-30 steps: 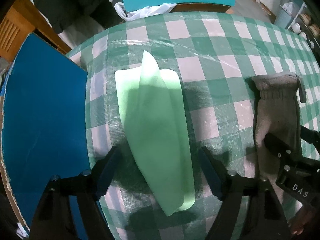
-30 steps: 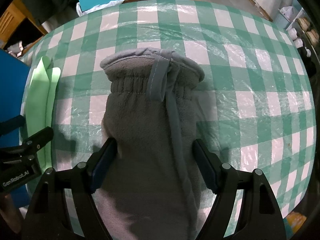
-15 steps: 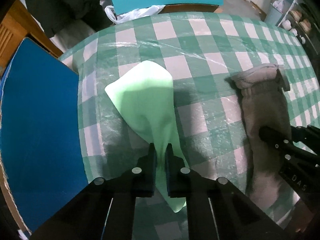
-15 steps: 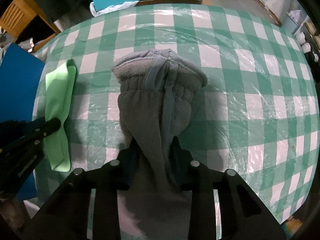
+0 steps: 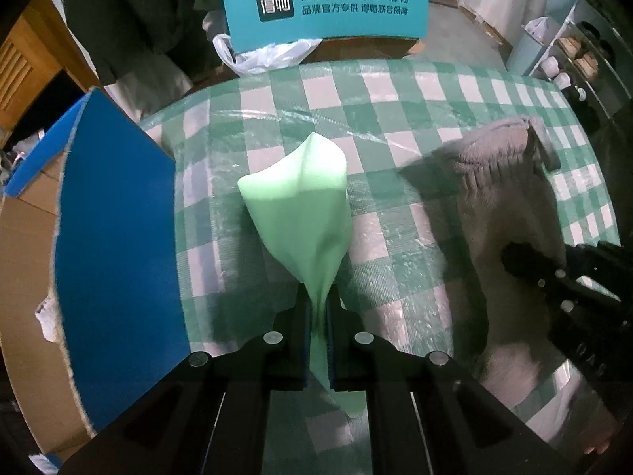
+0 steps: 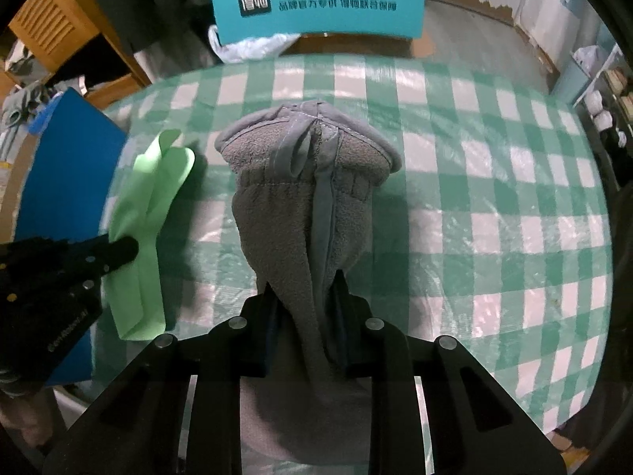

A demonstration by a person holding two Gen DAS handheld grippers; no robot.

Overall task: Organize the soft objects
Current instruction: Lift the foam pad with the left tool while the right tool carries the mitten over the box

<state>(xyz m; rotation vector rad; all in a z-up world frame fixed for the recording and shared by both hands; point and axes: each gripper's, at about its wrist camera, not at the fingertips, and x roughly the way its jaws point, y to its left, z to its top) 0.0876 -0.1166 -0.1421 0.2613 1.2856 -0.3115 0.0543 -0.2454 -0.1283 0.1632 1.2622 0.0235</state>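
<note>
The left tool [image 5: 316,308] pinches the green cloth [image 5: 300,206]; the right tool [image 6: 306,297] clamps the grey mitten [image 6: 304,198] beside it. Both are being lifted off the checkered desk [image 6: 494,198]. Next, probably carry them toward the blue box [image 5: 114,229] left of the cloth.

Both the left tongs [image 5: 316,308] and the right tongs [image 6: 304,301] are pointed steeply downward, each clamped tight at lower centre of frame.

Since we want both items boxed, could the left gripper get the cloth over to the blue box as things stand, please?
Probably yes: the left gripper is shut on the cloth, and the blue box sits right beside it, nothing between.
</note>
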